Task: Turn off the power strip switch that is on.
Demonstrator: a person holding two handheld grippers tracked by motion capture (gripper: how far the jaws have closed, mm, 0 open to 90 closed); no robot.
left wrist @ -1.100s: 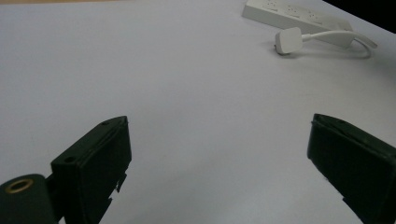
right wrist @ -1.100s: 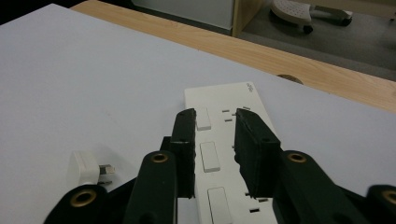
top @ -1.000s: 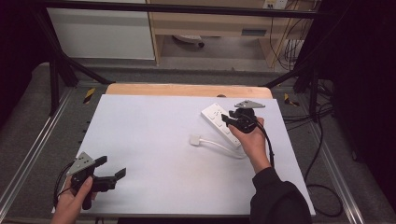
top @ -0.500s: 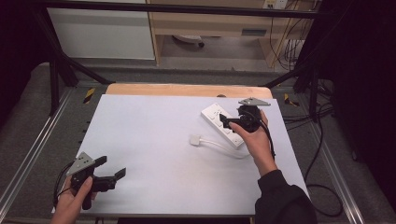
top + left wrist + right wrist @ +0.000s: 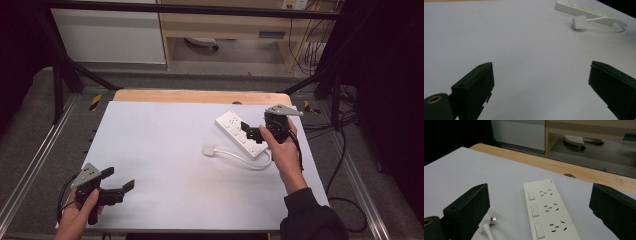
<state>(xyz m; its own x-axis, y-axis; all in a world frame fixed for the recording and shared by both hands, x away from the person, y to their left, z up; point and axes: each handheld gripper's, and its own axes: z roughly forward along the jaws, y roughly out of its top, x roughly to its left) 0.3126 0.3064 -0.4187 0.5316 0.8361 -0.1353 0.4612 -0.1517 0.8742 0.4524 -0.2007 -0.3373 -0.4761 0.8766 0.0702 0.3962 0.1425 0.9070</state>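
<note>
White plastic three-socket power strip (image 5: 241, 133) lies flat at centre right of the high view on the white table (image 5: 165, 150); its white plug (image 5: 208, 149) rests unplugged just left of it, cord looping back. Right gripper (image 5: 256, 133) hovers over the strip, jaws just opened wide, nothing between them. Left gripper (image 5: 119, 183), lower left, spread and empty. Judged step: strip released after placing. Next move likely calls for taking the plug, a small, low target.

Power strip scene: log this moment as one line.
right gripper: open, jaws just opened, above power strip | plug: loose on table | left gripper: open, holding nothing
</note>
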